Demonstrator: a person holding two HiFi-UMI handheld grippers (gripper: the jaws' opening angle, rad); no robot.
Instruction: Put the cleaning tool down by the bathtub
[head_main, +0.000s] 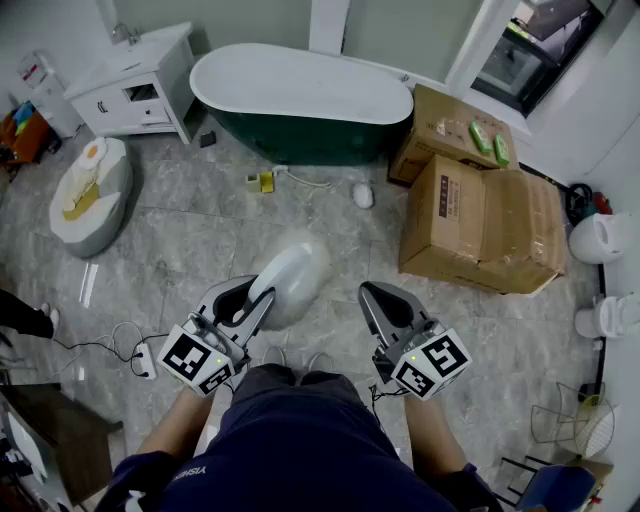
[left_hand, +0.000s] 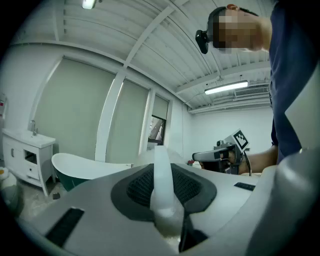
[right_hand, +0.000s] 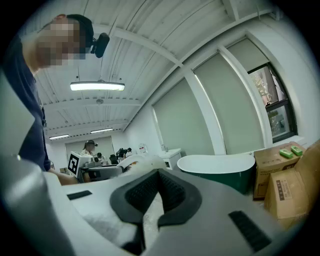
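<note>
The left gripper (head_main: 245, 297) pinches the thin, stiff handle of the cleaning tool (head_main: 295, 275), well away from the bathtub (head_main: 310, 140). It looks light and fluffy (handle maybe slippery), so 1 gripper does. The right gripper (head_main: 375, 295) is closed, empty.

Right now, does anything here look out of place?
Yes: cardboard boxes crowd the floor beside the tub, and a small yellow item with a loose white cord lies in front of it. That is odd clutter for a bathroom.

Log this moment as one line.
left gripper shut on cleaning tool | right gripper shut, empty | bathtub ahead across floor, tool not yet down
</note>
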